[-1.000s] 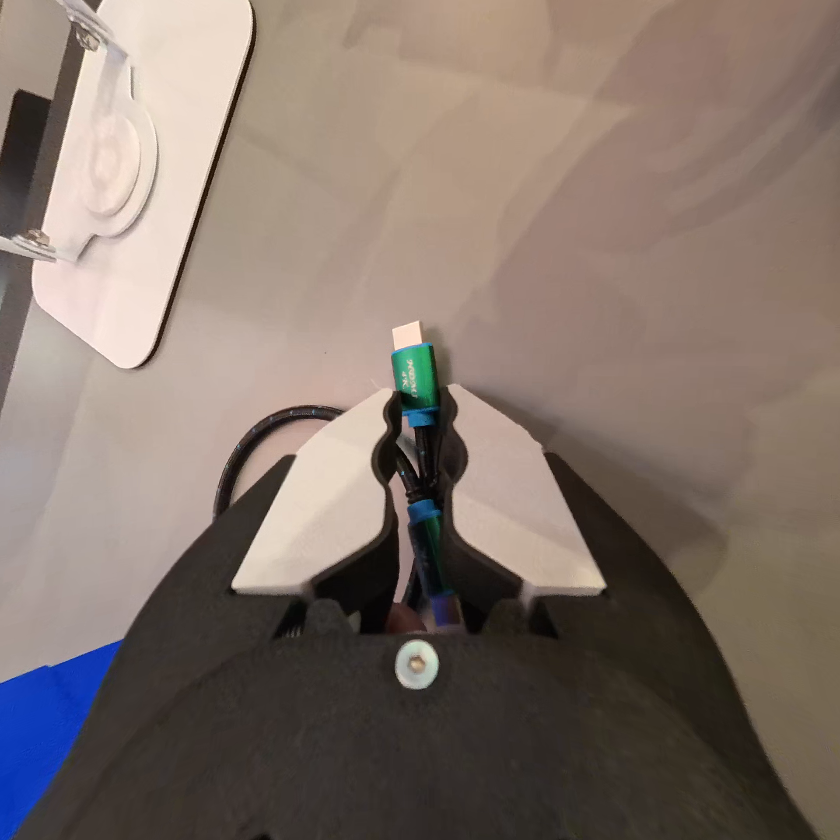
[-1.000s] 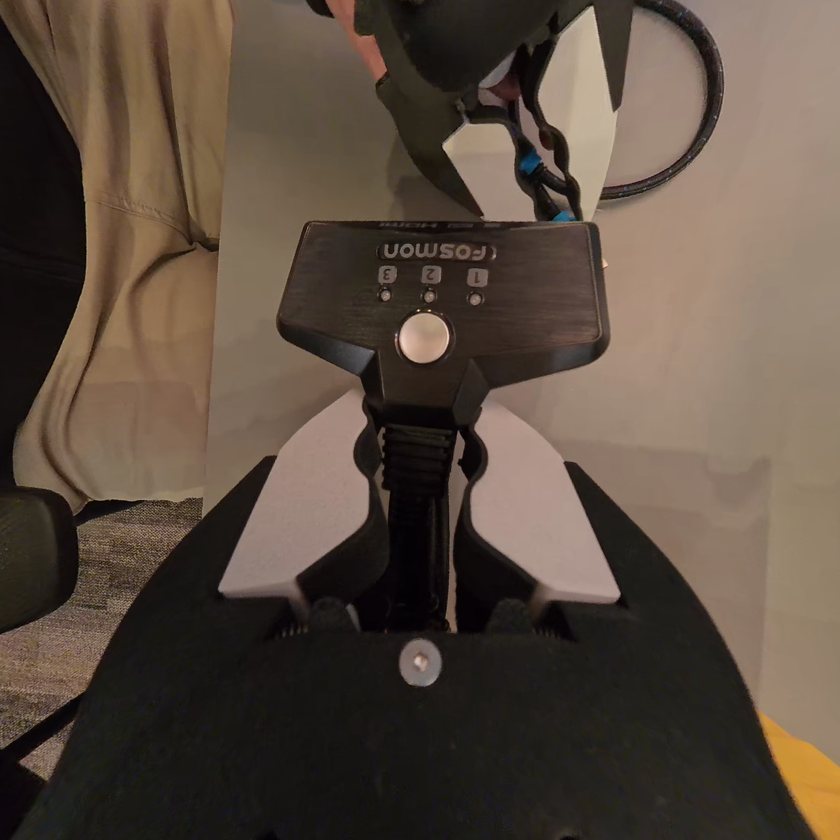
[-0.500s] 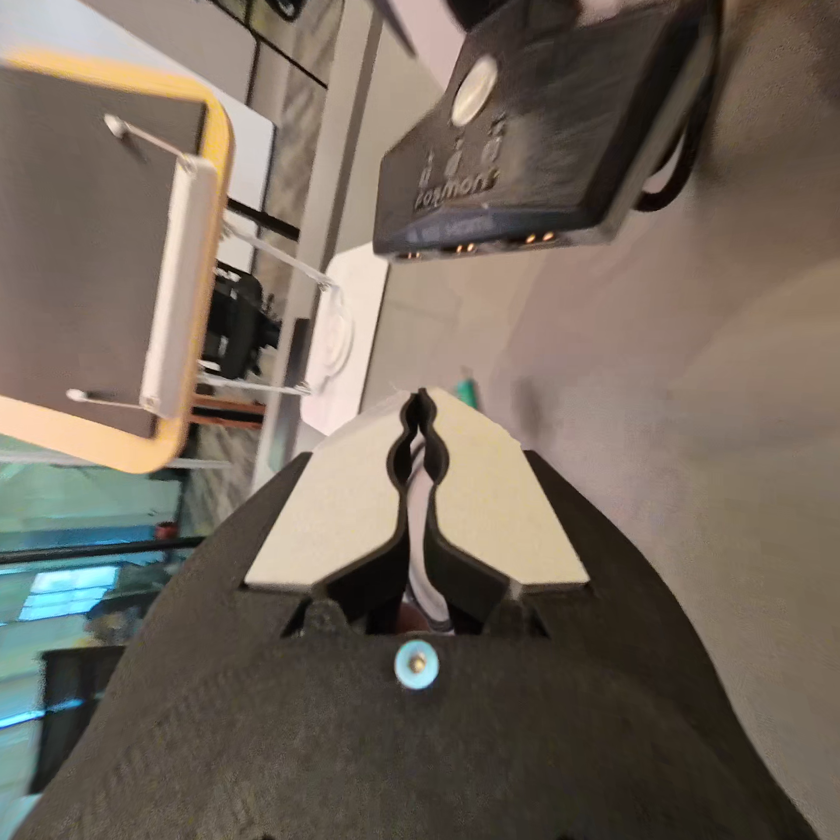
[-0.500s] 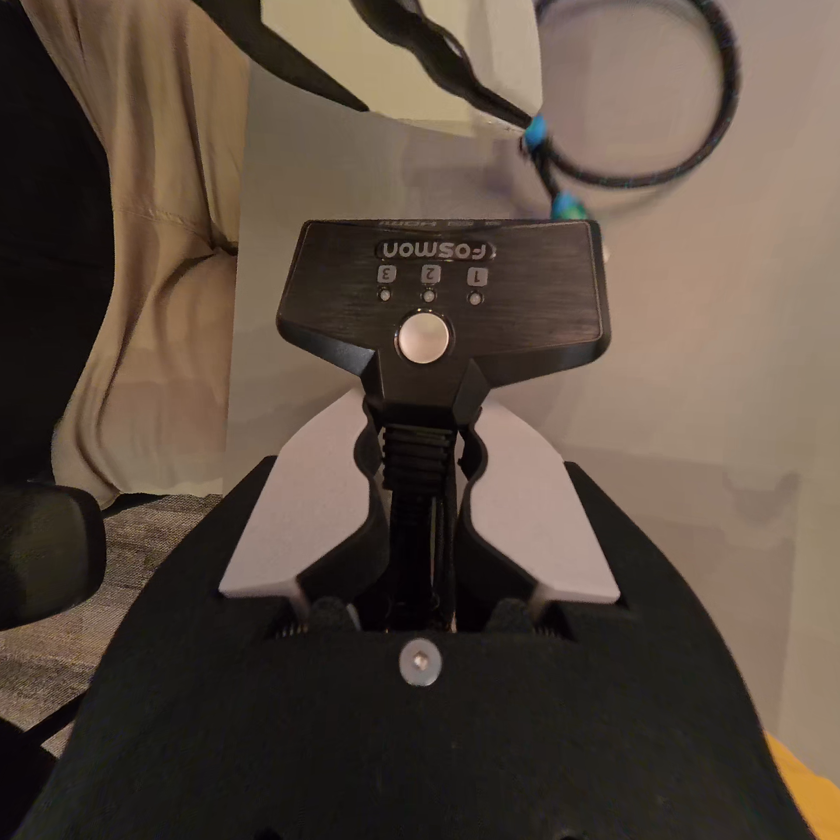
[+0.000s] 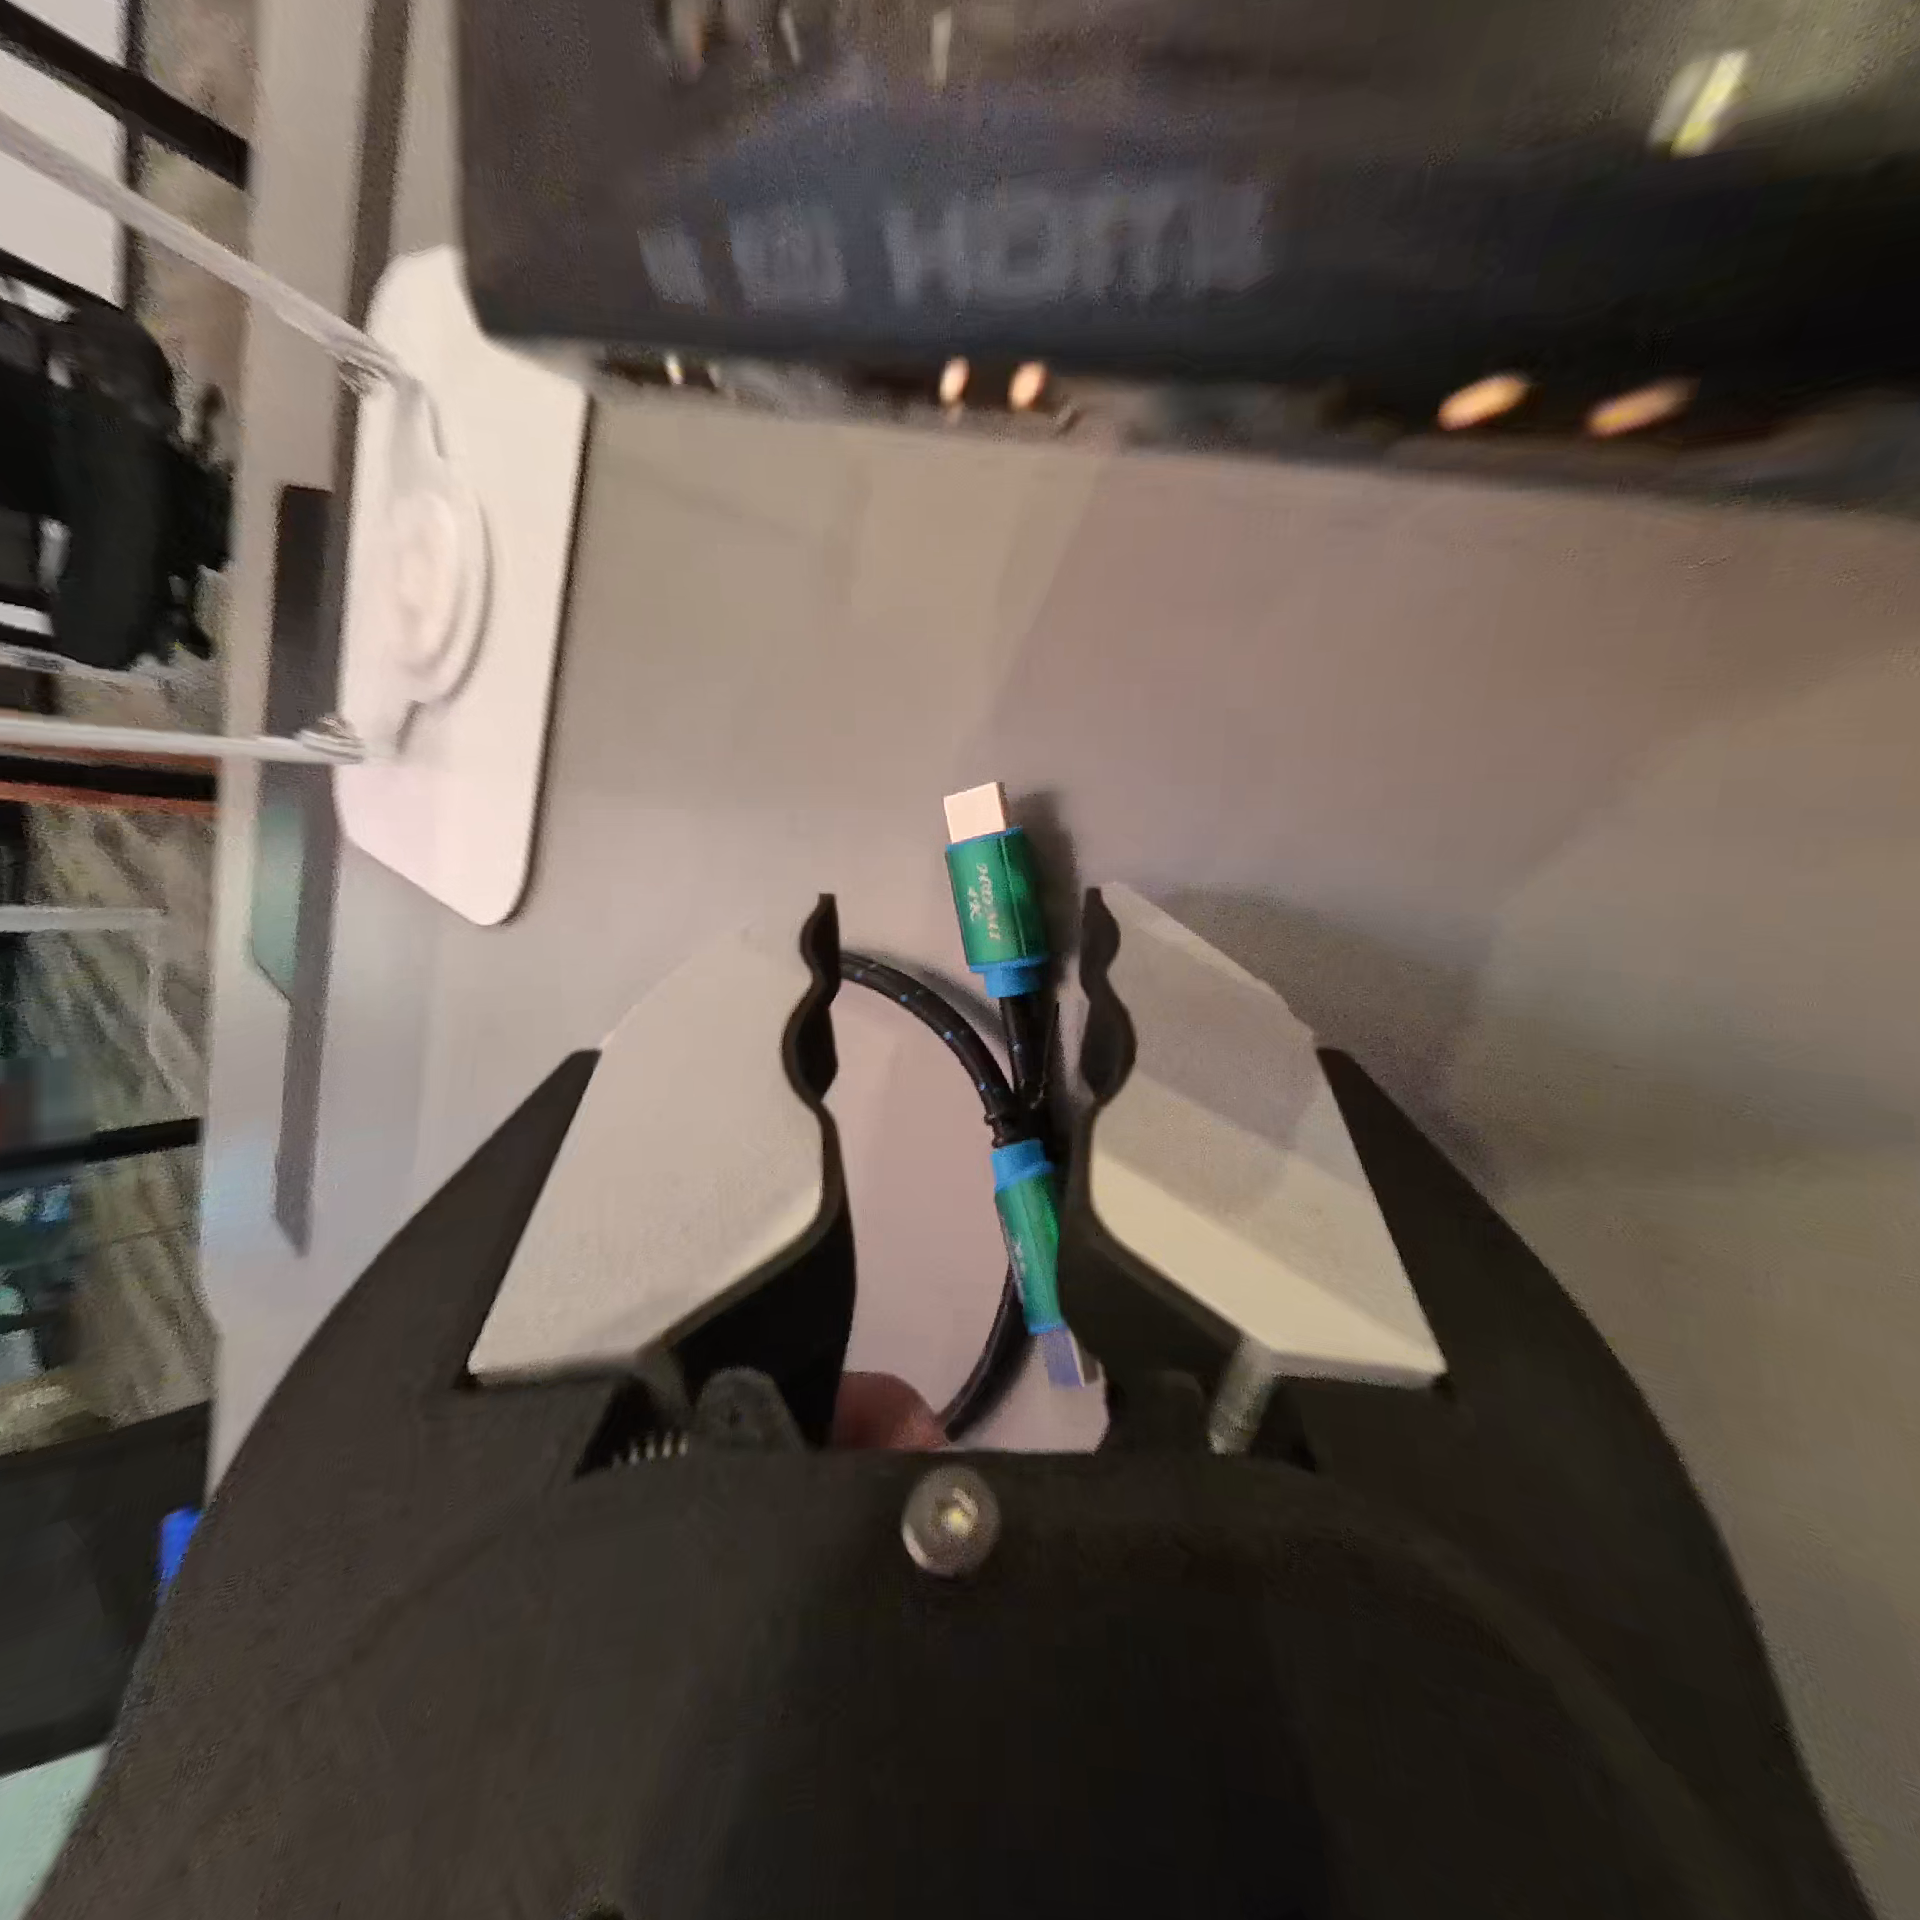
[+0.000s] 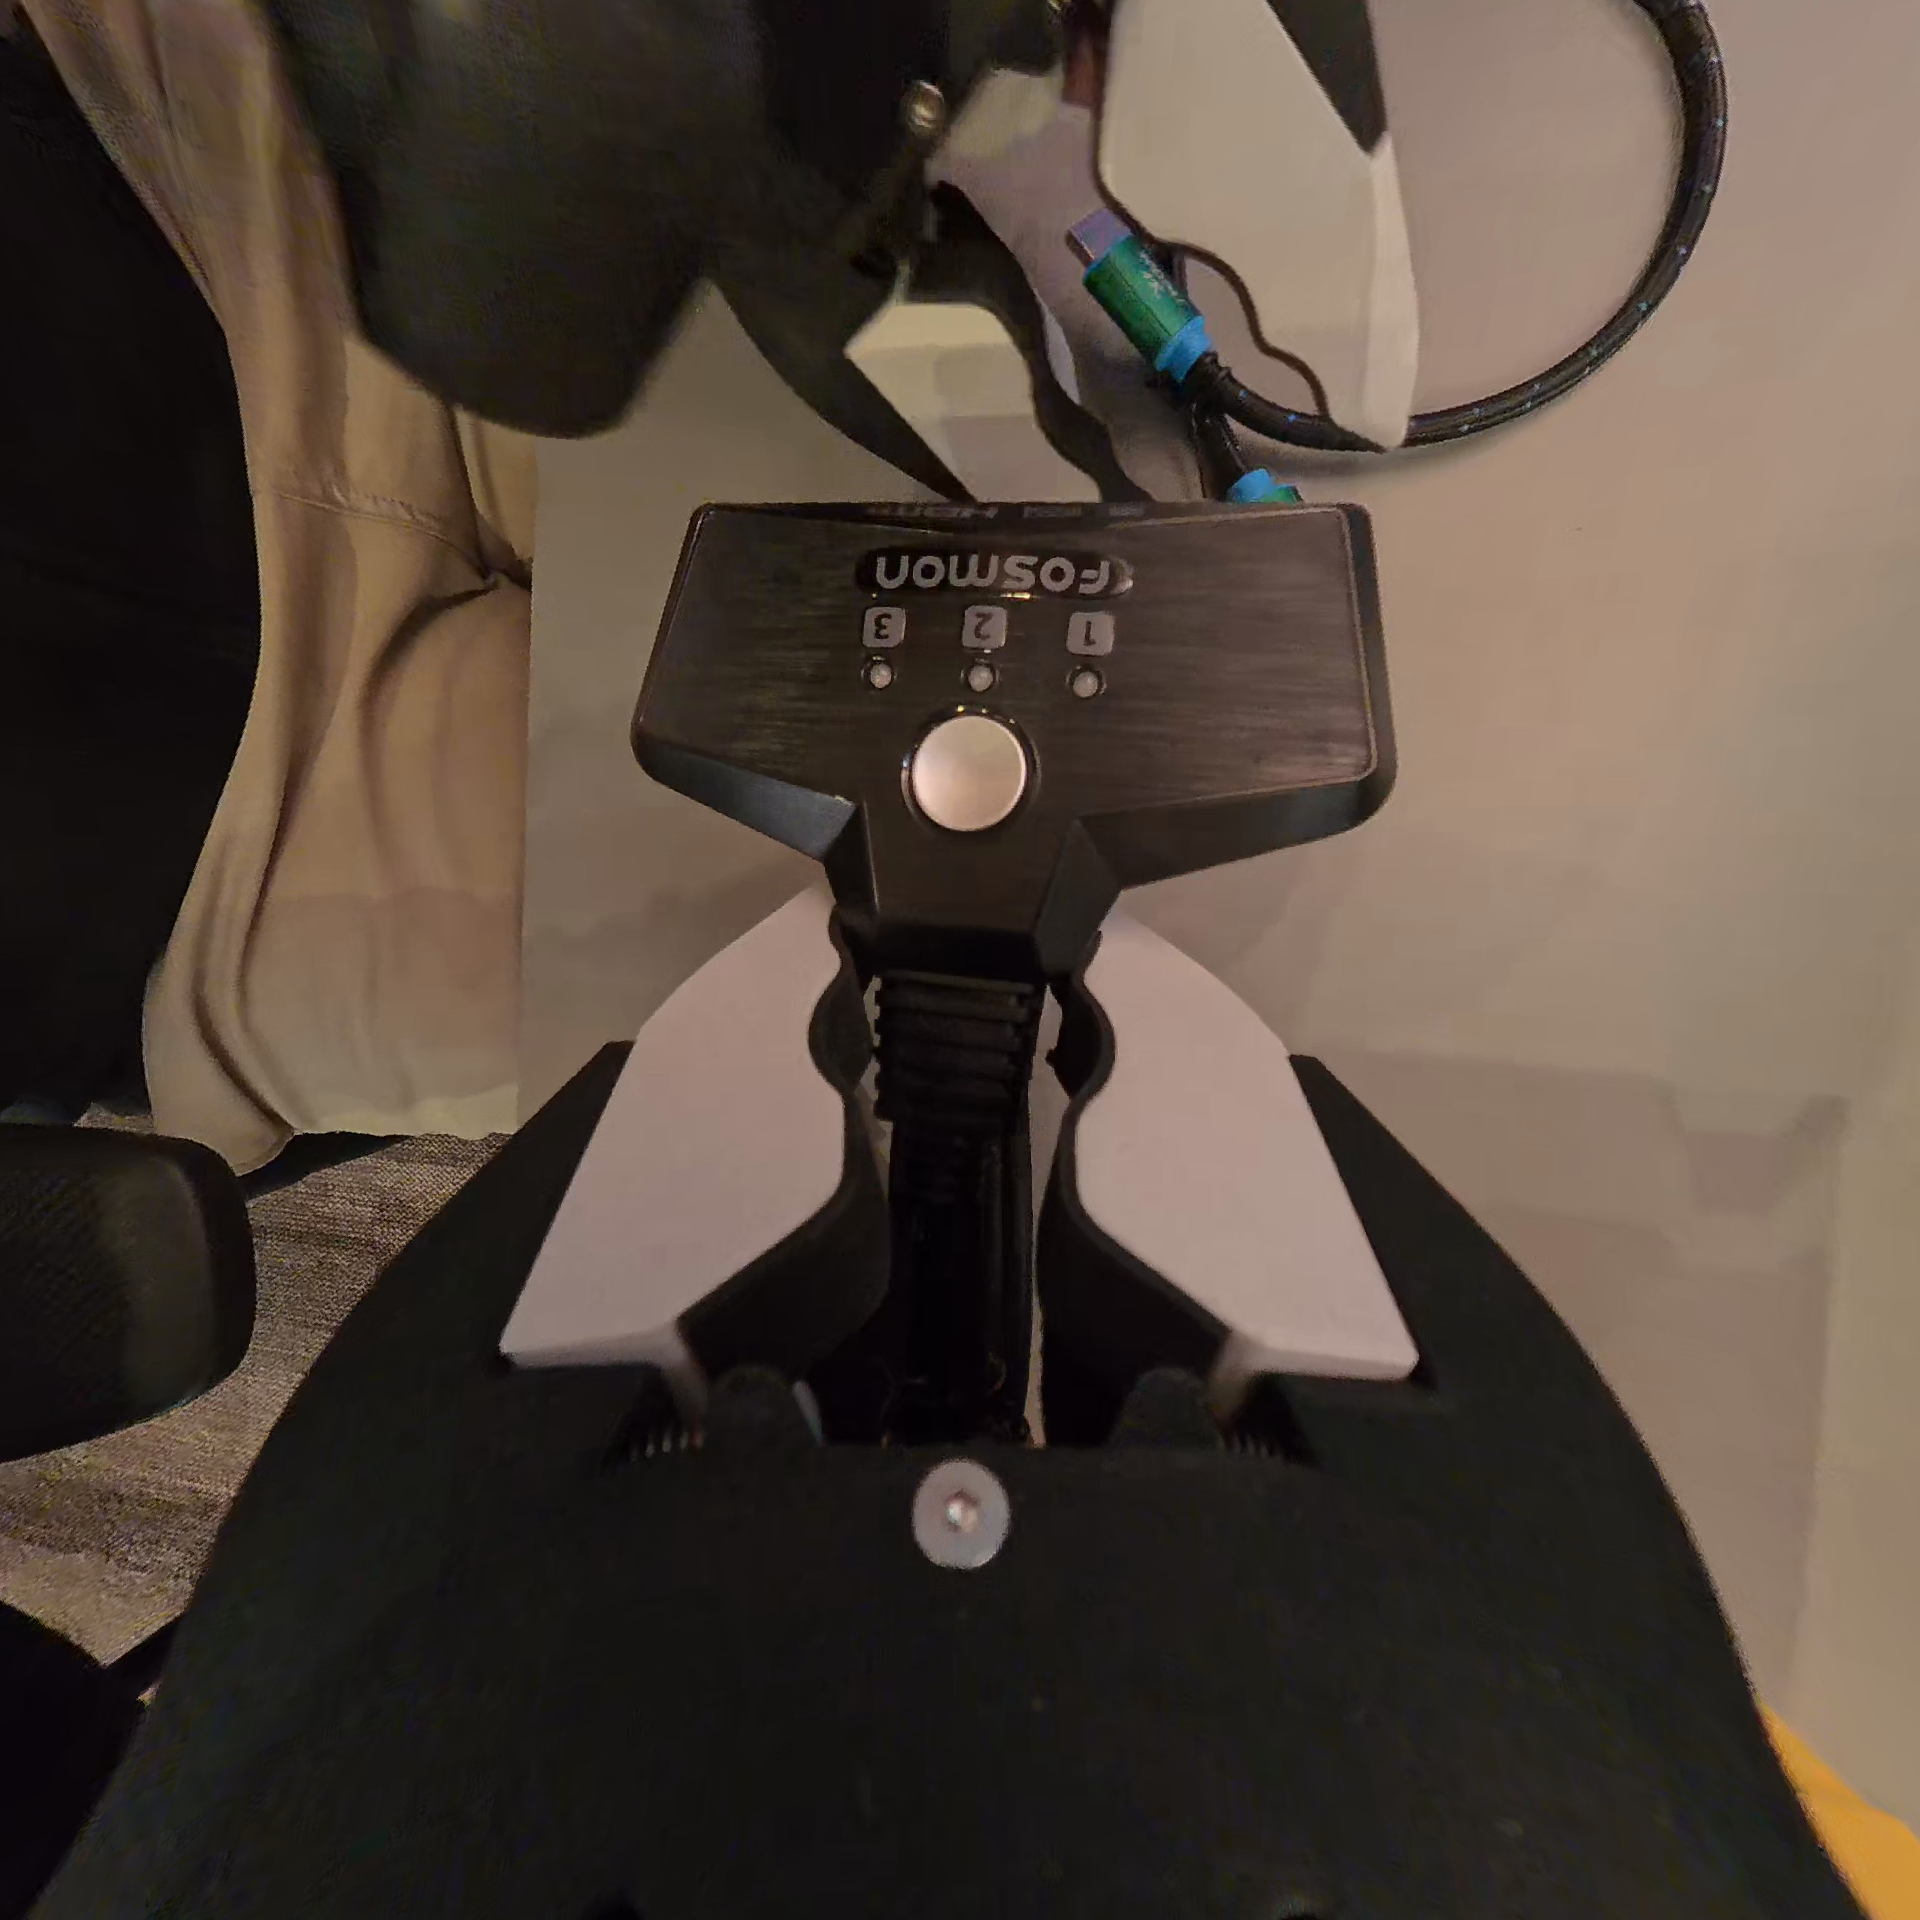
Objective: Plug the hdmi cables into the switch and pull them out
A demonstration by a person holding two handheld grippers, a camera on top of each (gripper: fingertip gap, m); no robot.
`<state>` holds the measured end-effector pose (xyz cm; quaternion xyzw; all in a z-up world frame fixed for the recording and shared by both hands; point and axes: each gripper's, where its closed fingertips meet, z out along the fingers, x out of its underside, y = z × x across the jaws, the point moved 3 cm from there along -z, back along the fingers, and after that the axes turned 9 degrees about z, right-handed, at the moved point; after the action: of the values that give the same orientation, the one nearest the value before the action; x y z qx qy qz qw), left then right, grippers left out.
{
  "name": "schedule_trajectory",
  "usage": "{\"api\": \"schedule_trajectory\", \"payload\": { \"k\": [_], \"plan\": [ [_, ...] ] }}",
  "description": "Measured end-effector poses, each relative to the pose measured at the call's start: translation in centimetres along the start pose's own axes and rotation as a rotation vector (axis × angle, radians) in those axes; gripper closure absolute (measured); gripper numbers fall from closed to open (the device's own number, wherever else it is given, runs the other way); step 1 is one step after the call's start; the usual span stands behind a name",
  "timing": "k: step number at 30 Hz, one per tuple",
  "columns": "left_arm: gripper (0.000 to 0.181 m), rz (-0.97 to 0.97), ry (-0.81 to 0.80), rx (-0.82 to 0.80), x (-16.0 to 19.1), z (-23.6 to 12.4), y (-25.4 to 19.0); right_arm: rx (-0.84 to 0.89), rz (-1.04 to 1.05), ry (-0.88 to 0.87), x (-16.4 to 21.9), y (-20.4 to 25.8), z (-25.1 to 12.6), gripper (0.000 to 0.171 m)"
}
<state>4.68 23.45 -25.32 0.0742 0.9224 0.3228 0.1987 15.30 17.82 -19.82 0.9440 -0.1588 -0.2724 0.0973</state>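
Note:
A short black braided HDMI cable [image 5: 914,997] with two green plugs lies looped on the grey table. One plug [image 5: 987,894] points at the switch, the other [image 5: 1029,1247] points back at my palm. My left gripper [image 5: 958,912] is open around the cable, which lies close to the right finger. The black switch [image 6: 997,665] hangs blurred at the top of the left wrist view [image 5: 1039,208], its ports facing the plug. My right gripper [image 6: 961,997] is shut on the switch's ribbed cable neck. The right wrist view shows the left gripper [image 6: 1164,447] just beyond the switch.
A white pad [image 5: 457,623] with a clear stand sits at the table's left edge. In the right wrist view a beige cloth [image 6: 343,727] hangs beside the table, a black chair arm [image 6: 104,1299] is at the left, and something yellow [image 6: 1849,1829] is at the bottom right. Across from one pair of fingers to the other is roughly 12 cm.
My left gripper was shut on the cable, swung up towards the switch, and now stands open with the cable between its jaws. The right gripper still holds the switch in place.

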Motion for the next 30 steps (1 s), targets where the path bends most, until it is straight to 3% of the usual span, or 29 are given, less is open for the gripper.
{"api": "schedule_trajectory", "payload": {
  "k": [2,6,13,24,30],
  "plan": [
    [0.139,-0.075,0.004,0.053,0.4,1.1,-0.1,0.0,0.0,-0.004,0.1,0.0,-0.1,0.14],
    [0.162,-0.21,-0.02,0.165,0.8,2.1,-0.3,-0.006,0.001,-0.019,0.1,-0.3,-0.2,0.14],
    [0.164,-0.327,-0.039,0.182,1.1,2.6,0.2,-0.008,-0.008,-0.032,0.0,-0.6,-0.4,0.14],
    [0.165,-0.33,-0.094,0.234,0.3,1.2,-0.8,-0.01,-0.017,-0.044,0.1,-0.5,-0.6,0.14],
    [0.164,-0.22,-0.099,0.253,0.1,0.6,-2.6,-0.013,-0.017,-0.043,0.1,-0.5,-0.6,0.14]
  ]
}}
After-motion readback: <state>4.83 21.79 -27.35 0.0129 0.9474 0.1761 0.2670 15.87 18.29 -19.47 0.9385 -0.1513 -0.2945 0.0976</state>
